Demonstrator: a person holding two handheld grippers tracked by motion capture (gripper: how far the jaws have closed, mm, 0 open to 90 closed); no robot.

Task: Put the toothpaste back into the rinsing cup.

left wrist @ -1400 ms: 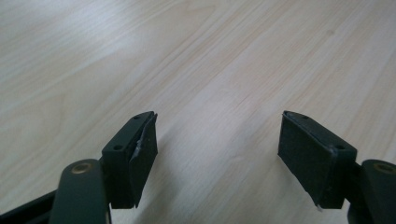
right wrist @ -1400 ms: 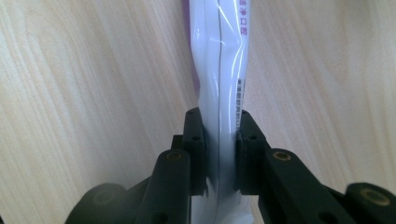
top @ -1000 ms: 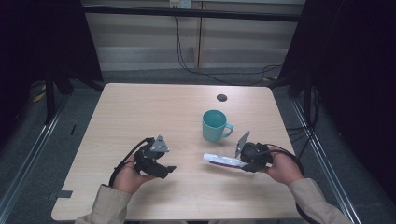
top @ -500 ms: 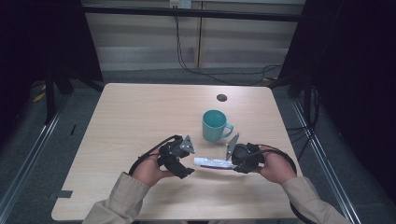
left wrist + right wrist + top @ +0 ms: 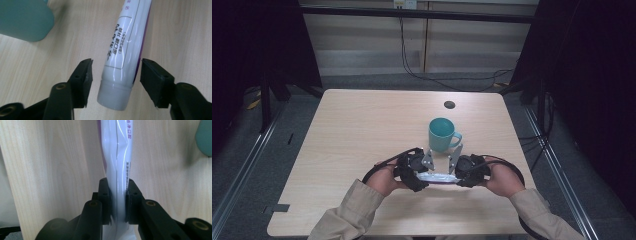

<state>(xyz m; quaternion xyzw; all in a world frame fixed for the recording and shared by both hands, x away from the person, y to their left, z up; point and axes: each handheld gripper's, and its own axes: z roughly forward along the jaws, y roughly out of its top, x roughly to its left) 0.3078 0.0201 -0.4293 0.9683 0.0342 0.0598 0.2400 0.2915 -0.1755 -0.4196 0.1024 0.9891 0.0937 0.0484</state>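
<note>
A white tube (image 5: 439, 177) with purple print lies level just above the table, between my two grippers. My right gripper (image 5: 117, 188) is shut on the tube's (image 5: 117, 150) flat crimped end. My left gripper (image 5: 116, 71) faces it from the left, its jaws on either side of the tube (image 5: 125, 47) just above the white cap (image 5: 113, 96). Those jaws have just been closing, and a small gap shows on each side, so the pads do not press. In the high view the left gripper (image 5: 421, 176) and right gripper (image 5: 458, 176) point at each other.
A teal mug (image 5: 442, 134) stands just behind the grippers, handle to the right; it also appears in the left gripper view as the mug (image 5: 23, 18). A small dark disc (image 5: 449, 104) lies near the table's (image 5: 352, 125) far edge.
My left gripper has moved right up to the tube, and its jaws now flank the cap end. The right gripper has brought the tube a little leftward.
</note>
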